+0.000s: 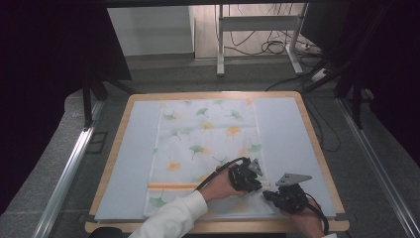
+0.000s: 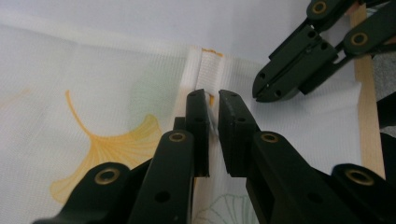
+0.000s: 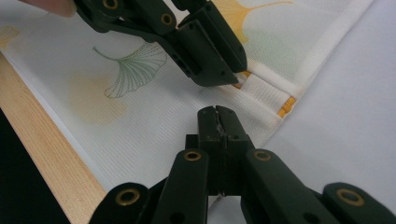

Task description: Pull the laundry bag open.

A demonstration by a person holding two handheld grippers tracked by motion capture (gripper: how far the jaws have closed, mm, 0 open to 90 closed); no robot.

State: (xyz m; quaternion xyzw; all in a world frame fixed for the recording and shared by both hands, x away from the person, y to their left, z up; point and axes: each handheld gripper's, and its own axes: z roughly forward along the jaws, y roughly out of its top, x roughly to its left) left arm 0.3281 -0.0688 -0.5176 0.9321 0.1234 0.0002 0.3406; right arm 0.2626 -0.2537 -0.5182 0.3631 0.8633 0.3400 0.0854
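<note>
Two grippers work at the near right corner of a white cloth (image 1: 203,144) printed with green and orange ginkgo leaves. It lies flat on a pale blue mat (image 1: 289,134) on the wooden table (image 1: 111,148), with an orange stripe (image 1: 171,186) across its near end. The left gripper (image 2: 212,103) pinches a raised fold of the hem, its jaws almost together on the fabric. The right gripper (image 3: 217,114) has its jaws fully closed on the cloth edge just beside. Bare mat stays free on both sides of the cloth; the table's near rim is close behind the hands.
</note>
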